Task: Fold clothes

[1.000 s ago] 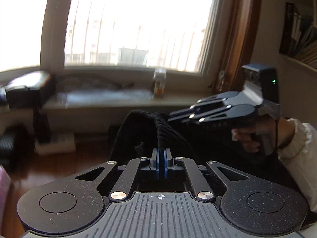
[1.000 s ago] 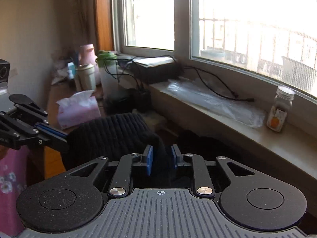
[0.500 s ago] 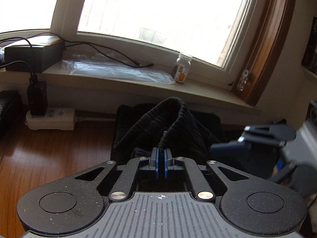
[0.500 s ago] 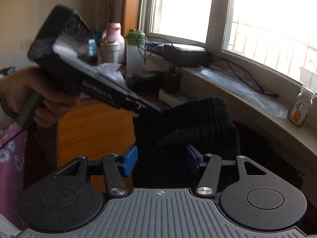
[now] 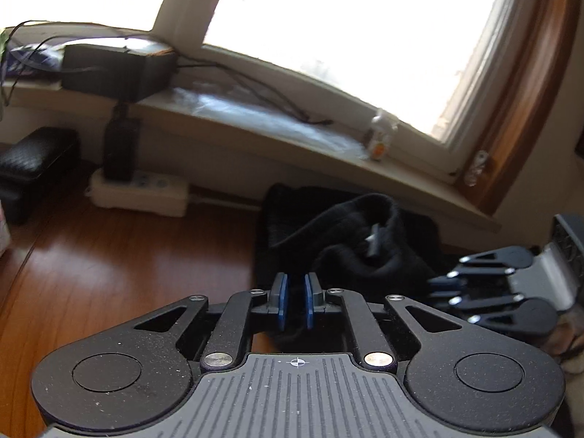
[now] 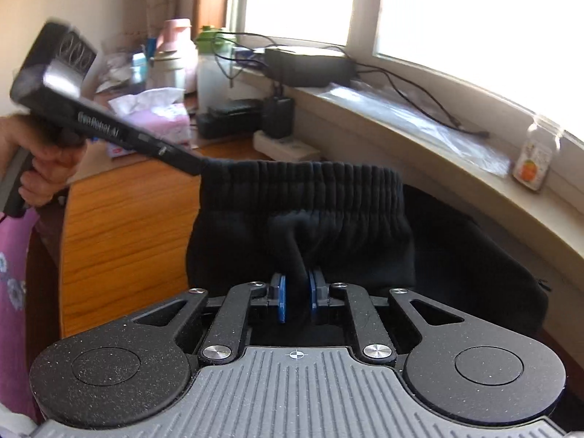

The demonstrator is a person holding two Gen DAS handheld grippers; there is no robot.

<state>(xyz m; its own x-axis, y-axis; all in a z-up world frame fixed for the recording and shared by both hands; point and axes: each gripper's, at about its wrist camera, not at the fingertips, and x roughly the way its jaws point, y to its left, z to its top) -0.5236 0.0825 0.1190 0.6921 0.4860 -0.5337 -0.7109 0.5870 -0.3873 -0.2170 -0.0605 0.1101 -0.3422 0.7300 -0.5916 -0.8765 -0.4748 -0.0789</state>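
Note:
The black pants [image 6: 303, 189] hang with their ribbed waistband stretched level in the right wrist view. My right gripper [image 6: 297, 299] has its jaws closing, and a fold of cloth just under the waistband is pinched between the blue pads. The tip of my left gripper [image 6: 195, 166] meets the waistband's left corner. In the left wrist view the left gripper [image 5: 294, 299] has its jaws opening: a narrow gap shows between the pads, with dark cloth low in it. The pants [image 5: 346, 233] lie bunched ahead, a white tag [image 5: 372, 241] showing. The right gripper [image 5: 438, 288] sits to the right.
A wooden tabletop [image 5: 109, 273] lies under the pants. Behind run a window sill [image 6: 419, 135], a small bottle [image 6: 533, 157], a black box [image 5: 113, 69] with cables and a power strip [image 5: 138, 191]. A pink tissue pack [image 6: 157, 116] and jars stand far left.
My right jaws spread wide, then closed on a fold under the waistband. The left pads, shut before, have parted slightly. Both grippers have sunk and the waistband now hangs spread out.

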